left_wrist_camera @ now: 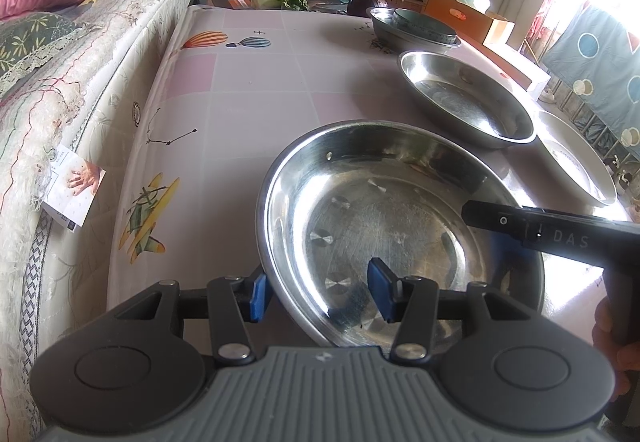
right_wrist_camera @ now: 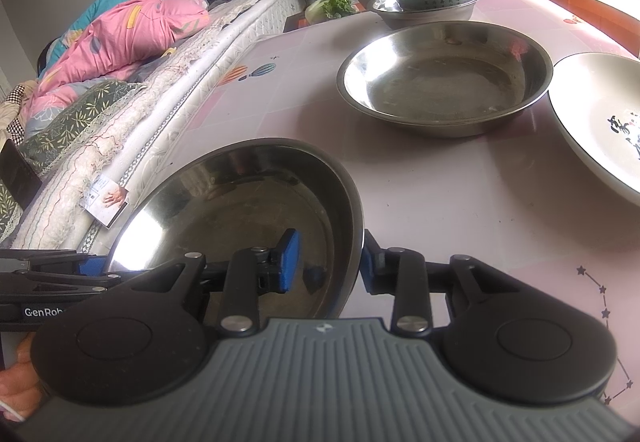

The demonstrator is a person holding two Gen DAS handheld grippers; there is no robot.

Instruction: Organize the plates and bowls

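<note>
Both tools straddle the rim of the near steel pan (left_wrist_camera: 380, 226), at the desk's near edge by the bed. My left tool (left_wrist_camera: 320, 292) has one pad outside the wall, one inside; gap w/ the rim is visible, so it's apart, not clamped. My right tool (right_wrist_camera: 330, 266) sits on the opposite rim, pads close on both sides of the wall, but I can't tell if they're pressing. Pan looks tilted in the right view, maybe partly lifted.

Step, I'd say: two-handed pickup of this pan to stack it. Second steel pan (right_wrist_camera: 444, 77) sits mid-desk, white plate (right_wrist_camera: 600, 121) at the right edge, bowl stack (right_wrist_camera: 428, 1) at the far edge. Next needs both tools firm on the rim, then a level lift over to the second pan & nest it.
</note>
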